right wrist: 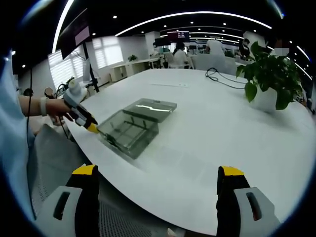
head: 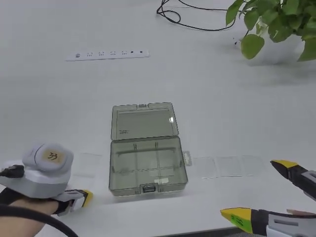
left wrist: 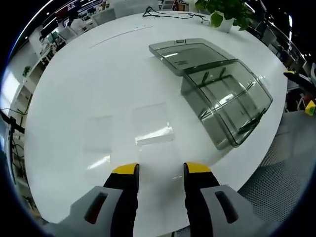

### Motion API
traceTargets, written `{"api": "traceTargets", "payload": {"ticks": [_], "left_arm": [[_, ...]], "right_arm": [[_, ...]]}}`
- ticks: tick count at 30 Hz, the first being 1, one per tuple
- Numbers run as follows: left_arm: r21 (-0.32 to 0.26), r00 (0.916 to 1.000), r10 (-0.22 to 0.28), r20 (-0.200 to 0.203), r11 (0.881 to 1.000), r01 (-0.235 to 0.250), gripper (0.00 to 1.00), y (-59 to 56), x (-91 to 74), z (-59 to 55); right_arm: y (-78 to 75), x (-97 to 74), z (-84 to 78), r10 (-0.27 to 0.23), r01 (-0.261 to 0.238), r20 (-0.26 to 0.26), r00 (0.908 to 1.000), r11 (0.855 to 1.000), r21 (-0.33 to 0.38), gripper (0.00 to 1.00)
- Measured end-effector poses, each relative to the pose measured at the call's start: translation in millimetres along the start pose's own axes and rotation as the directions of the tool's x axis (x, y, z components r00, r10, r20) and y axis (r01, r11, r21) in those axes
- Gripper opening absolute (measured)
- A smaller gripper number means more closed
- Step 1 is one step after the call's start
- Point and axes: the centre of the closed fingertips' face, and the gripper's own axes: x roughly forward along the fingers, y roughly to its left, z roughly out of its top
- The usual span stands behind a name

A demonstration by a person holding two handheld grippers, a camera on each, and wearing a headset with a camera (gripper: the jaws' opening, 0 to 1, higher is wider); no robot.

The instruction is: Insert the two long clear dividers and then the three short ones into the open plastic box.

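The smoky clear plastic box (head: 148,168) lies open at the table's near edge, its lid (head: 143,121) folded flat behind it. Two clear dividers (left wrist: 153,126) (left wrist: 98,136) lie flat left of the box, just ahead of my left gripper (left wrist: 161,170), which is open with nothing between its jaws. In the head view this gripper (head: 81,197) sits low at the left. Three smaller clear dividers (head: 229,166) lie in a row right of the box. My right gripper (head: 260,191) hovers near them at the table edge, jaws spread wide open and holding nothing.
A white power strip (head: 107,54) lies at the back left, a black cable (head: 187,22) behind it. A potted plant (head: 276,29) stands at the back right. The table edge (head: 197,229) runs just in front of the box.
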Motion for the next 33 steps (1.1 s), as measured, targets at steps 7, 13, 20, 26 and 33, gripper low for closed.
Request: {"api": "traceTargets", "payload": {"ticks": [7, 13, 20, 26, 33], "left_arm": [[-0.010, 1.0000, 0.002, -0.010, 1.000, -0.002, 0.32, -1.9, -0.7, -0.5], [-0.037, 1.0000, 0.006, 0.002, 0.999, -0.006, 0.31, -2.6, -5.3, 0.3], [-0.049, 0.9999, 0.009, 0.008, 0.999, -0.009, 0.31, -2.7, -7.5, -1.3], [-0.084, 0.9987, -0.003, 0.052, 0.996, 0.007, 0.30, -2.6, -11.6, 1.2], [-0.098, 0.9941, -0.014, 0.108, 0.995, 0.024, 0.30, -3.3, -25.4, 10.1]], "right_arm": [[2.2, -0.2, 0.2, 0.003, -0.003, 0.002, 1.0000, 1.000, -0.001, 1.00], [2.3, -0.9, 0.7, 0.002, -0.002, 0.002, 1.0000, 1.000, -0.003, 1.00], [3.9, -0.7, 1.9, 0.005, -0.005, 0.004, 1.0000, 1.000, -0.001, 1.00], [6.1, -0.2, 2.3, 0.009, -0.009, 0.002, 1.0000, 1.000, -0.005, 1.00], [9.1, 1.1, 3.1, 0.022, -0.022, -0.010, 0.9997, 1.000, -0.020, 1.00]]}}
